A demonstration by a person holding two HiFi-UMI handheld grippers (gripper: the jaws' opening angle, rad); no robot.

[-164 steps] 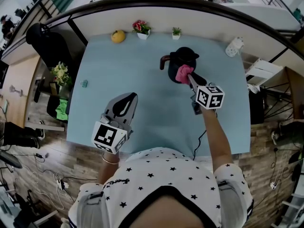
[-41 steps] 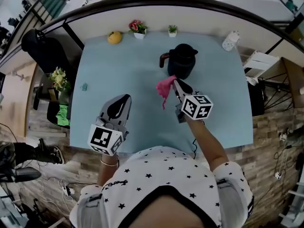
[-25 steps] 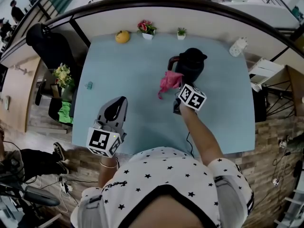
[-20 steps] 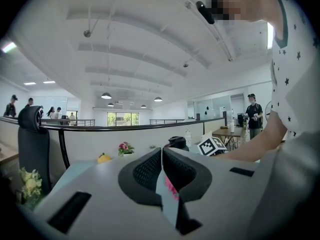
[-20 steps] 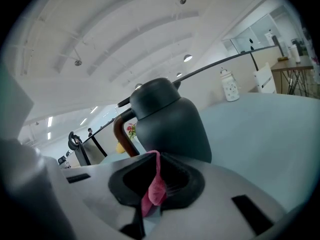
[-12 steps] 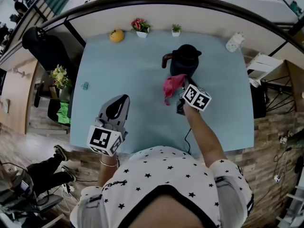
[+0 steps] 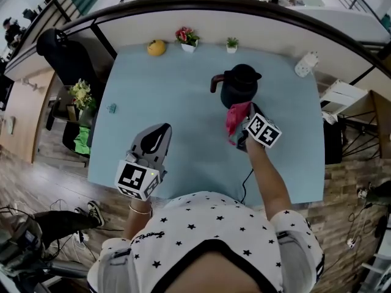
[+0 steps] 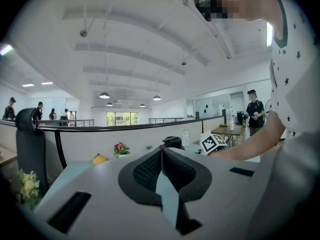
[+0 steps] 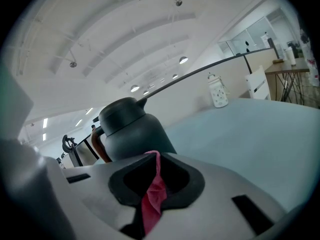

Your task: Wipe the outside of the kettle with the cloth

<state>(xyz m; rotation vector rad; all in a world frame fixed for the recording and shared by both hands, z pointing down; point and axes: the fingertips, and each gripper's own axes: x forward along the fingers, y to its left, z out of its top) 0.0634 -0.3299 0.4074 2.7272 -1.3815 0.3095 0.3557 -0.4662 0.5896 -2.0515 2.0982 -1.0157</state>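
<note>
While right arm stretched forward, right gripper jaws pinch cloth beside kettle; left gripper jaws together, empty.

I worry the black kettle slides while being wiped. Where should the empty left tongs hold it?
Probably the brown curved handle of the black kettle, approached from the left tongs' side: it juts out that way as a thin upright loop, away from the pink cloth at the near right.
</note>
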